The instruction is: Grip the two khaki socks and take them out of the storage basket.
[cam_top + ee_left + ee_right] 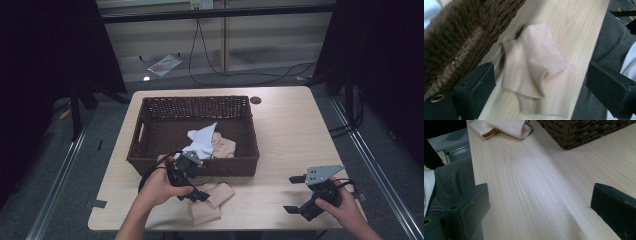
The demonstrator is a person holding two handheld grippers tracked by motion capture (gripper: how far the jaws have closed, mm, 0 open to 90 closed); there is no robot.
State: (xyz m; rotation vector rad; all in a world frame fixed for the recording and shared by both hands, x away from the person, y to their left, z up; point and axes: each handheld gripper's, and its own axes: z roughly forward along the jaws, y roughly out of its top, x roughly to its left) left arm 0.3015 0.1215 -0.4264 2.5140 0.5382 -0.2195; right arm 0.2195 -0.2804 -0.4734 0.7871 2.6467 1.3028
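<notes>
From the high view, I have my left gripper (pixel 192 187) over the beige cloth (pixel 212 200) on the table's (pixel 280 145) near edge, just before the basket (pixel 145 125), which holds a white cloth (pixel 204 139) and another beige piece. In the left gripper view the jaws stand released, straddling the cloth untouched; I judge closing comes next. In the right gripper view, my right gripper (pixel 537 212) idles wide above bare wood.

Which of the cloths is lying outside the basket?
The beige cloth on the table, by the left gripper in front of the basket. The white cloth and another beige one lie inside.
</notes>
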